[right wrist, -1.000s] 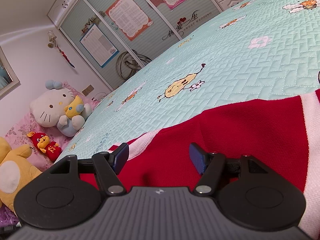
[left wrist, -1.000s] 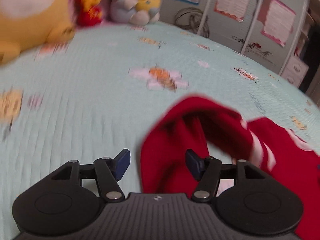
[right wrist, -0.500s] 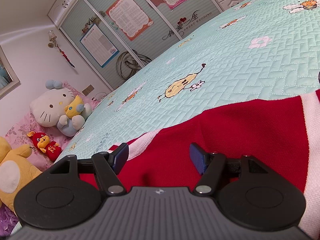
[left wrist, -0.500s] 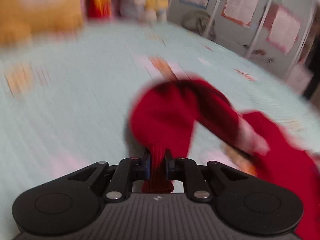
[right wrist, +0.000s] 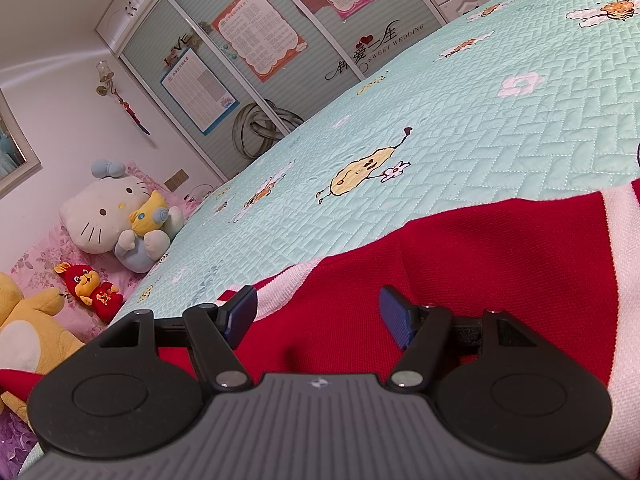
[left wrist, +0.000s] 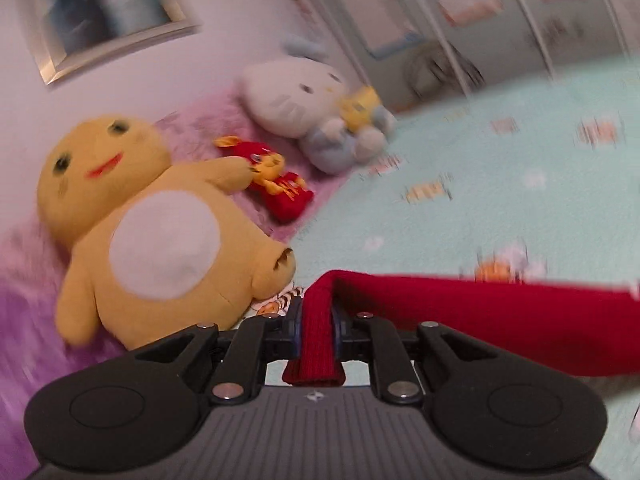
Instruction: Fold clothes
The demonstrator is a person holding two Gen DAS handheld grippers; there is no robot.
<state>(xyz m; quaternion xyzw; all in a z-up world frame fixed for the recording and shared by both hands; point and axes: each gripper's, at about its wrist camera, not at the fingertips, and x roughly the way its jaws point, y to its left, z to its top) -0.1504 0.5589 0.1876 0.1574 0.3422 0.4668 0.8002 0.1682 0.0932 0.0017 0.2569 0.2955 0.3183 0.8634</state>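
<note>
A red garment point(right wrist: 480, 264) with white trim point(right wrist: 624, 280) lies on the mint quilted bedspread point(right wrist: 480, 128). In the left wrist view, one red sleeve point(left wrist: 500, 320) stretches off to the right, raised above the bedspread point(left wrist: 520, 208). Its ribbed cuff point(left wrist: 316, 360) is pinched between the pads of my left gripper point(left wrist: 316, 320); the jaws are opening slightly, with the cuff still between them. My right gripper point(right wrist: 318, 312) hovers open just over the garment's body, and nothing is between its fingers.
Plush toys sit at the head of the bed: a big yellow one point(left wrist: 160, 232), a white cat point(left wrist: 296, 96) and a small red one point(left wrist: 276, 184) on pink bedding. Wardrobe doors with posters point(right wrist: 260, 40) stand beyond the bed.
My left gripper shut on the sleeve cuff, then lifted it and rolled, so its view swung toward the plush toys. The right gripper stayed still.
</note>
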